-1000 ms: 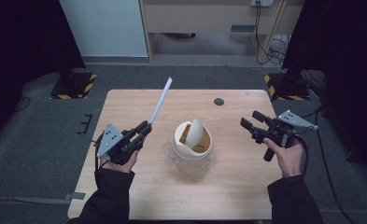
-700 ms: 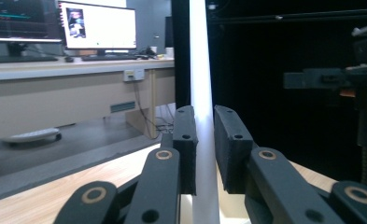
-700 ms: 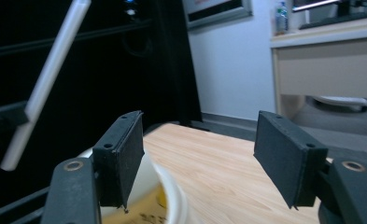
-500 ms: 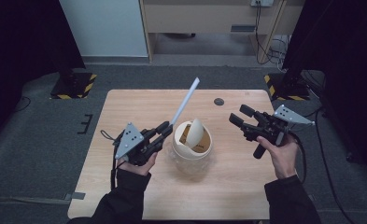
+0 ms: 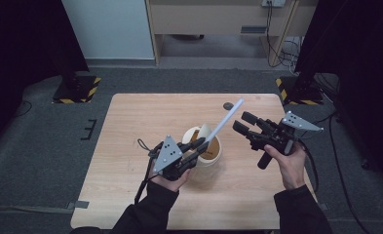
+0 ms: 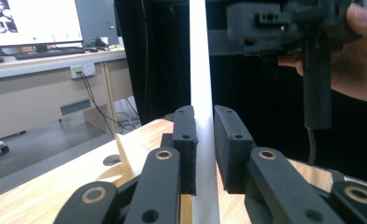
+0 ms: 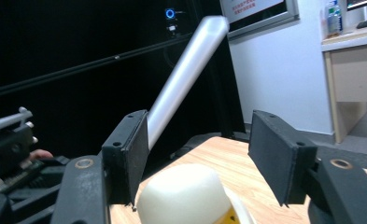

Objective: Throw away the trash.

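Note:
My left gripper (image 5: pixel 199 146) is shut on the lower end of a long pale stick (image 5: pixel 225 121), which slants up and to the right over a cream cup (image 5: pixel 213 155) at the table's middle. In the left gripper view the stick (image 6: pixel 199 56) rises between the jaws of that gripper (image 6: pixel 204 114). My right gripper (image 5: pixel 245 123) hovers just right of the stick's top, open. Its jaws have just been closing, with nothing pressed between them. In the right gripper view the stick (image 7: pixel 186 65) slants beyond this gripper (image 7: pixel 199 119), above the cup's cream flap (image 7: pixel 186 191).
A small dark round thing (image 5: pixel 228 105) lies near the wooden table's (image 5: pixel 130 126) far edge. Yellow-and-black stand bases (image 5: pixel 77 90) sit on the floor at both far corners. A desk (image 5: pixel 218 19) stands behind.
My left gripper has carried the stick rightward until it hangs over the cup. My right gripper has shifted left and slightly up, toward the stick's top.

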`<state>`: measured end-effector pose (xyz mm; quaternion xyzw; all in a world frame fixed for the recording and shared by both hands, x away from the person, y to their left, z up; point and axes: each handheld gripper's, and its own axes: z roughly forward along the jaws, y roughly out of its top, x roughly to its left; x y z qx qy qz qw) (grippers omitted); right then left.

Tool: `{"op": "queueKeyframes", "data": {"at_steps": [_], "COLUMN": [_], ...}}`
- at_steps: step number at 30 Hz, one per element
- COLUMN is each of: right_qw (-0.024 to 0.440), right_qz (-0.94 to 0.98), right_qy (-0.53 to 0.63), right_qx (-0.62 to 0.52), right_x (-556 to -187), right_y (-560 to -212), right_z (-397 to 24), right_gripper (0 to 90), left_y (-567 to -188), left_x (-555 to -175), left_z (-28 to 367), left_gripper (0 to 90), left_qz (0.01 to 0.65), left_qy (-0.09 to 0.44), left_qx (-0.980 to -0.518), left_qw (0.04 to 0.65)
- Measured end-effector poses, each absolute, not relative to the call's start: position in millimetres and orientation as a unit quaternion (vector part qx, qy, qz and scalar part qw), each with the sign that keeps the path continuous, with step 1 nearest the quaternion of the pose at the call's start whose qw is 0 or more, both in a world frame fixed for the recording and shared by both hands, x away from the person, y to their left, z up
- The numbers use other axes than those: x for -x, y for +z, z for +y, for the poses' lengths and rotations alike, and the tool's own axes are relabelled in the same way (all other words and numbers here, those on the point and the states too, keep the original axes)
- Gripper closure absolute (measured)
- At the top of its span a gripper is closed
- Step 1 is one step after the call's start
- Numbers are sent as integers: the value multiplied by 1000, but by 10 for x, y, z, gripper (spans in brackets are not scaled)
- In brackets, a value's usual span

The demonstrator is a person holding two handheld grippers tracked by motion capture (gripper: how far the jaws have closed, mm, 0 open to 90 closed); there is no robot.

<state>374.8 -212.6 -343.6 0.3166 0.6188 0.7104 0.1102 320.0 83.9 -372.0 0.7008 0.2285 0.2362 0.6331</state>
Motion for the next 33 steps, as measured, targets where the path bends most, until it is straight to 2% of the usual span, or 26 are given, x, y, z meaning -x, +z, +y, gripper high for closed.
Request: {"op": "queueKeyframes", "data": {"at_steps": [7, 13, 19, 26, 33], "right_qw": [85, 61, 19, 56, 91], "right_qz": [620, 632, 620, 609, 603], "right_qy": [715, 711, 727, 738, 740], "right_qx": [-312, -303, -296, -284, -285], "right_x": [-3735, -3717, -3674, -3606, -3599], "right_y": [-3447, -3457, -3427, -3299, -3261], "right_z": [-2091, -2044, -2026, -2147, -2229], "right_gripper": [484, 686, 791, 804, 804], "left_y": [-3763, -3772, -3783, -3775, -3920], "left_x": [-3173, -3163, -3154, -3094, -3045], "left_z": [718, 692, 737, 1022, 1602], "left_gripper": [789, 789, 771, 680, 572], "left_qz": [216, 214, 221, 239, 296], "left_qy": [226, 219, 203, 210, 231], "left_qx": [-707, -711, -714, -711, -713], "left_qw": [634, 632, 633, 627, 592]}}
